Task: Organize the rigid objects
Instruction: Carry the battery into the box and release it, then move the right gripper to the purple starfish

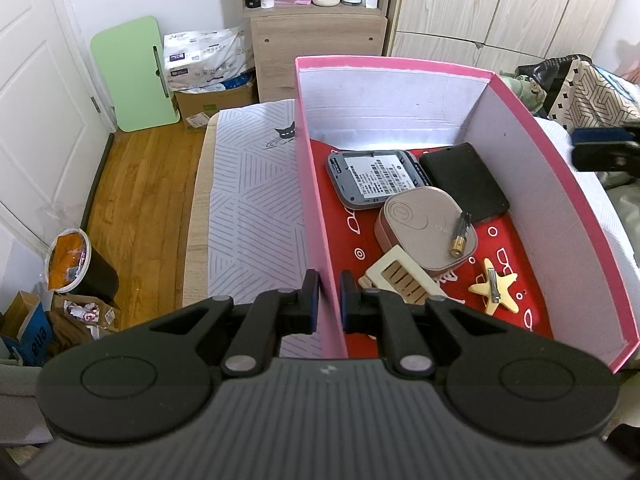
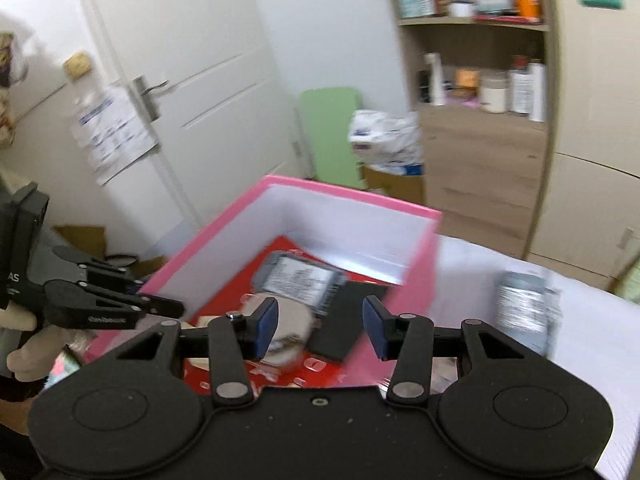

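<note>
**Holding the pink box while my other jaws hang open above it**

I am clamping my left gripper on the near side wall of the pink box, one finger outside the wall and one inside, the pads pressing on the card. The box is sitting on a pale bed cover with a grey line pattern.

Inside the box, on its red patterned floor, the things are lying close together. A grey device with a barcode label is lying toward the far wall, and a flat black case is lying just beside it toward the right wall. A rounded beige case is overlapping both, and a small battery is resting on top of it. A cream comb-like piece is lying nearest my left fingers, partly under the beige case, and a yellow star-shaped clip is lying apart from it near the right wall.

I am holding my right gripper above the box with its jaws standing apart and nothing between the blue pads. This view is blurring heavily. A grey cylindrical container is showing outside the box on the white cover, just beside my right finger; I cannot tell what it is.
</note>
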Demonstrator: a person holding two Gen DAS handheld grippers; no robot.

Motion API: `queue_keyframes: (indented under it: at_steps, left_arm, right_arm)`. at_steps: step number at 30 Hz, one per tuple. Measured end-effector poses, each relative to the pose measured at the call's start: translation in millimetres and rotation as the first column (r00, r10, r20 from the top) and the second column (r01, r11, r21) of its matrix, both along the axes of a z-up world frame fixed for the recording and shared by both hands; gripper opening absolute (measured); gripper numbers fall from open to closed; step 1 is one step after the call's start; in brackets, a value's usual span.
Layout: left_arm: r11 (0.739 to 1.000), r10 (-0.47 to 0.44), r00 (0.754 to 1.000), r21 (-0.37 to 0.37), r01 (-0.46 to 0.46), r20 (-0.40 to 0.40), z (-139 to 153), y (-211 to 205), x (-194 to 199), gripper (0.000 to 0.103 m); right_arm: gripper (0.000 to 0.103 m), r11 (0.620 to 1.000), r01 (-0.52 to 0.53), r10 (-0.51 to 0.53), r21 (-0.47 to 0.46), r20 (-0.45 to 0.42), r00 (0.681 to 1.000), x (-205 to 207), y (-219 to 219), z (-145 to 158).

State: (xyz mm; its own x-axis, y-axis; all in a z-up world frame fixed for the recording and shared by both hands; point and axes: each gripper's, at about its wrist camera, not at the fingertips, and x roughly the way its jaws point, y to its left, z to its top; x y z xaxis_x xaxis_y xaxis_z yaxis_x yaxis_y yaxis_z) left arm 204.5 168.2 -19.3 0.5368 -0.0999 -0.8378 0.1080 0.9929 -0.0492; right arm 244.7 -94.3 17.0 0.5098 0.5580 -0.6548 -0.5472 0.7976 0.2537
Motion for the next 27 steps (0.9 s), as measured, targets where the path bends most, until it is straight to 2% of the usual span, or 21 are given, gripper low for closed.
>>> queue_keyframes:
  at_steps: [6,12,19,24,27]
  left_arm:
    - [1.0,0.006,1.0,0.0,-0.006,-0.001,0.6,-0.4,0.5,0.01]
    - [1.0,0.006,1.0,0.008,-0.006,-0.004,1.1,-1.5,0.9,0.01]
    - [1.0,0.008,1.0,0.008,-0.008,-0.007,1.5,-1.5,1.8,0.01]
    - [1.0,0.009,1.0,0.005,-0.009,-0.01,1.4,-1.6,1.7,0.01]
    - [1.0,0.009,1.0,0.005,-0.009,-0.01,1.5,-1.4,1.7,0.01]
  right_arm:
    - [0.053,0.994,0.111,-0.112,-0.017,-0.015,0.994,-9.8,-44.2,-11.1]
    - [0.053,0.98,0.193,-0.196,-0.044,-0.051,0.979,-18.1,-74.8,-37.0]
    - [0.057,0.959,0.252,-0.263,-0.134,-0.073,0.962,-18.9,-86.3,-74.4]
    - [0.059,0.923,0.325,-0.338,-0.204,-0.03,0.941,-10.5,-90.9,-92.5]
    - [0.062,0.915,0.35,-0.366,-0.201,-0.045,0.93,-3.8,-96.4,-98.8]
